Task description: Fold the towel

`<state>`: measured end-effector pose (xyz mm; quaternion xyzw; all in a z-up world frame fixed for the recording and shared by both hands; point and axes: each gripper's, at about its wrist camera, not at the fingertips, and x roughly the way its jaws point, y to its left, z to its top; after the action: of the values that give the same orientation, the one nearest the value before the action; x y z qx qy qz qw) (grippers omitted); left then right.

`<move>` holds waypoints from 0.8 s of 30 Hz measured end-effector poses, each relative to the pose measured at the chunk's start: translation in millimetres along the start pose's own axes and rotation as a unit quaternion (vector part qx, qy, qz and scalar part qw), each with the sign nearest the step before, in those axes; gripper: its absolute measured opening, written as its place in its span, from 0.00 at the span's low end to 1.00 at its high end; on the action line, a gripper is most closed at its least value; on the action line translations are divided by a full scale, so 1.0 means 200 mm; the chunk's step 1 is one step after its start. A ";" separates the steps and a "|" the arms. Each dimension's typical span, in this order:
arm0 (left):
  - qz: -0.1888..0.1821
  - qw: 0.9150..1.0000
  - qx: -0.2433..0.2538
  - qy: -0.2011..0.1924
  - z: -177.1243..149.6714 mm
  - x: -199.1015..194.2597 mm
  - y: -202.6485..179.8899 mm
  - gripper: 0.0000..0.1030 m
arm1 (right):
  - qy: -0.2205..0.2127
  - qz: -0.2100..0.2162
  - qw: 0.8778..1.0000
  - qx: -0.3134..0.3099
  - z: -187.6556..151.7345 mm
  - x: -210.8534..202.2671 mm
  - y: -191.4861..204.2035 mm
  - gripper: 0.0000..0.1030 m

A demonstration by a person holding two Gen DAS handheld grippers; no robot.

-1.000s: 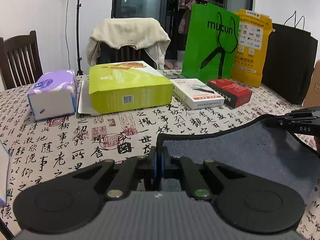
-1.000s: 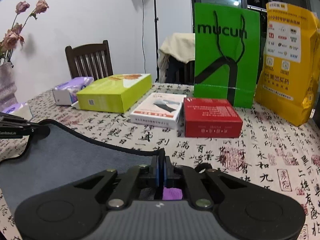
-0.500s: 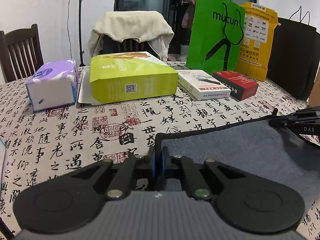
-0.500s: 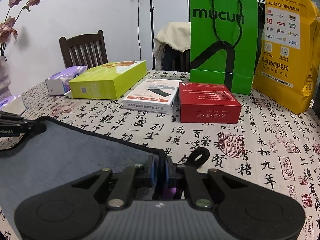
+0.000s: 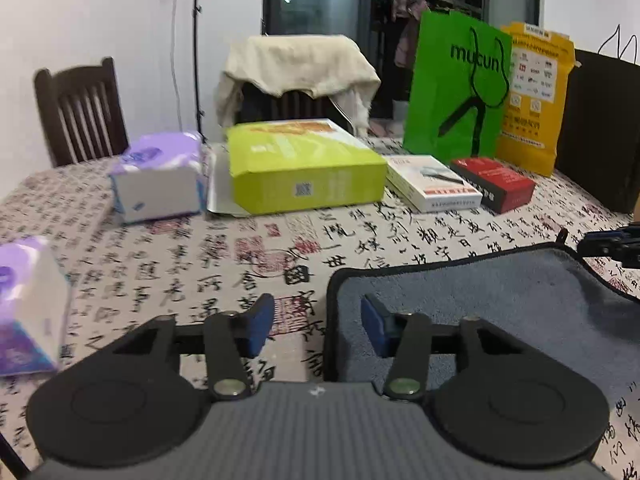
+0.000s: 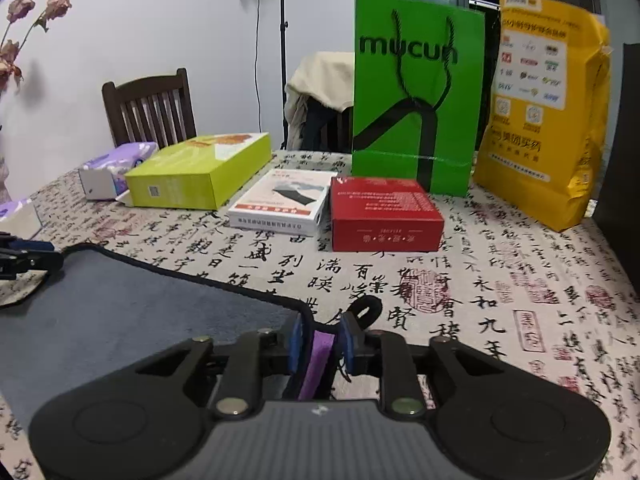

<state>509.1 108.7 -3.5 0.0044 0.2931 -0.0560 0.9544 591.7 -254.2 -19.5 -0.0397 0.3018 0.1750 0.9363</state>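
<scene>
Left gripper (image 5: 318, 326): fingers wide, astride towel (image 5: 500, 300) corner | right gripper (image 6: 320, 342): fingers narrowly apart, corner loose between | towel flat on surface (image 6: 480, 280) | tip: back both straight out, low and slow, so the edge isn't dragged.

Your left gripper (image 5: 317, 326) and right gripper (image 6: 319, 344) look alike: matte black linkage arms with round silver screws, broad disc-shaped bases, a grey ribbed body bearing a small white mark, and blue pads on the fingers (image 5: 376, 322).
</scene>
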 end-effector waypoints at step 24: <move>0.047 0.992 0.030 -0.109 -0.22 -0.96 -0.36 1.00 | -0.105 -0.011 0.994 -0.031 -0.17 -0.91 0.28 0.93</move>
<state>318.7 59.4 69.2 0.0410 0.1845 -0.0202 0.9818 416.0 -263.1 60.6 -0.0540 0.1961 0.1770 0.9630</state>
